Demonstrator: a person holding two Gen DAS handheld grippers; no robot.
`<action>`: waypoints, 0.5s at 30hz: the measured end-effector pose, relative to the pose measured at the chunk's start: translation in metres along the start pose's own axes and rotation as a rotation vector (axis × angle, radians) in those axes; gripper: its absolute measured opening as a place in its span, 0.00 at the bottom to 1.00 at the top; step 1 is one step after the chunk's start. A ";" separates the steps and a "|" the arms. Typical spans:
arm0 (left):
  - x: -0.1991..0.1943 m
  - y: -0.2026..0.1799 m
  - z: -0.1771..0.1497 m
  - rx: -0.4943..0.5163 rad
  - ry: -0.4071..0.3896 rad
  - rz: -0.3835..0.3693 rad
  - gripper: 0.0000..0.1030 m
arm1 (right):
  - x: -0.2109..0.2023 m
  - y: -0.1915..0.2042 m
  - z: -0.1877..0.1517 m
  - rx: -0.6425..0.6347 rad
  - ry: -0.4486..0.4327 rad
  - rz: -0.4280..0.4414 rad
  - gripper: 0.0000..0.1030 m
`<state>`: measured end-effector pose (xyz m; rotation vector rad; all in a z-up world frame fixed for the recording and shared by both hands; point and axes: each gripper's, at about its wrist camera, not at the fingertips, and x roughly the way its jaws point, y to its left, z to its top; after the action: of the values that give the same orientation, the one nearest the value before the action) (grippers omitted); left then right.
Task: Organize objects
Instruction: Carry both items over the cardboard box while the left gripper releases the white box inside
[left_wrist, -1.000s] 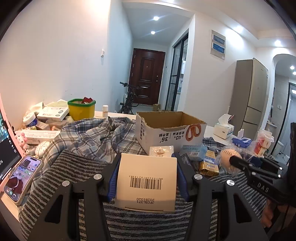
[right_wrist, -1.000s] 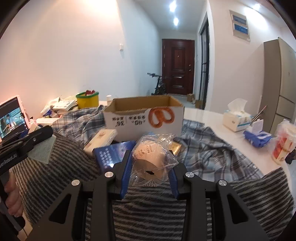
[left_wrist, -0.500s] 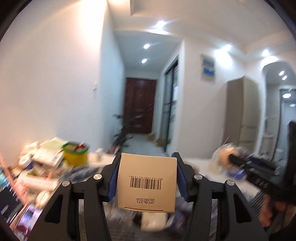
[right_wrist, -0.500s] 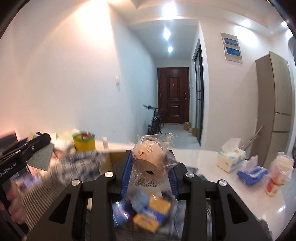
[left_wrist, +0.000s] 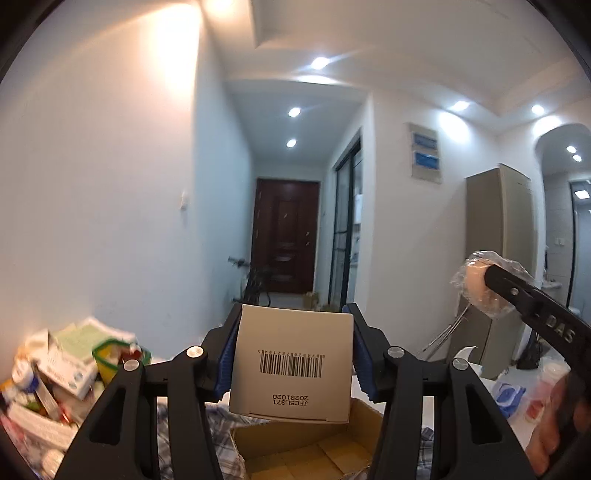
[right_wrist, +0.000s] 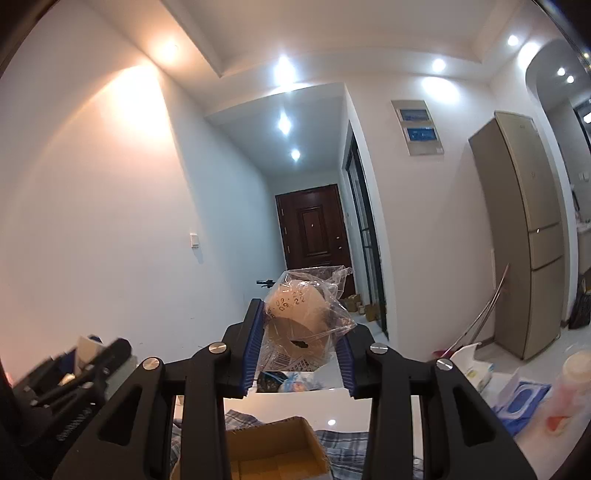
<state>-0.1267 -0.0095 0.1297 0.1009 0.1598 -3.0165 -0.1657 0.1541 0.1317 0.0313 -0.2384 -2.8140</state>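
**Both grippers loaded, held above the open cardboard box**

We see the white carton (left_wrist: 291, 360) clamped between the blue pads of the left gripper (left_wrist: 291, 354); its barcode and printed code face the camera, the code upside down. The carton hangs level in the air, and directly beneath it lies the open cardboard box (left_wrist: 295, 452), whose brown floor shows through the gap under the fingers.

In the right wrist view we find the bagged bun (right_wrist: 299, 314), a pale round roll in crinkled clear plastic with date digits printed on it, pinched between the pads of the right gripper (right_wrist: 301, 341). It too sits above the cardboard box, whose near corner shows below. From the left wrist view the same bun appears at the far right, at the tip of the other black gripper, with a hand (left_wrist: 557, 417) around that gripper's handle.

Around the box we make out plaid cloth (left_wrist: 218, 424) and a white table (right_wrist: 295, 404). To the left stands a heap of medicine boxes (left_wrist: 55, 365) and a green-rimmed tub (left_wrist: 110, 350), blurred, so we cannot be sure of its contents. On the right rest a blue wipes pack (right_wrist: 524, 395) and a tissue box (right_wrist: 472, 365). Beyond, a hallway leads to a dark red door (right_wrist: 312, 229), with a tall fridge (right_wrist: 532, 236) on the right.
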 end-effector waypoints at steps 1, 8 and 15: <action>0.008 0.007 -0.007 -0.043 0.021 -0.026 0.53 | 0.006 -0.001 -0.004 0.003 0.013 0.003 0.34; 0.036 0.037 -0.048 -0.072 0.126 0.007 0.53 | 0.034 -0.012 -0.064 -0.069 0.113 -0.003 0.34; 0.053 0.049 -0.066 -0.134 0.212 -0.011 0.53 | 0.044 -0.023 -0.074 -0.031 0.179 0.011 0.34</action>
<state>-0.1690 -0.0567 0.0551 0.4087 0.3813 -2.9898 -0.2115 0.1499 0.0550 0.2726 -0.1524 -2.7812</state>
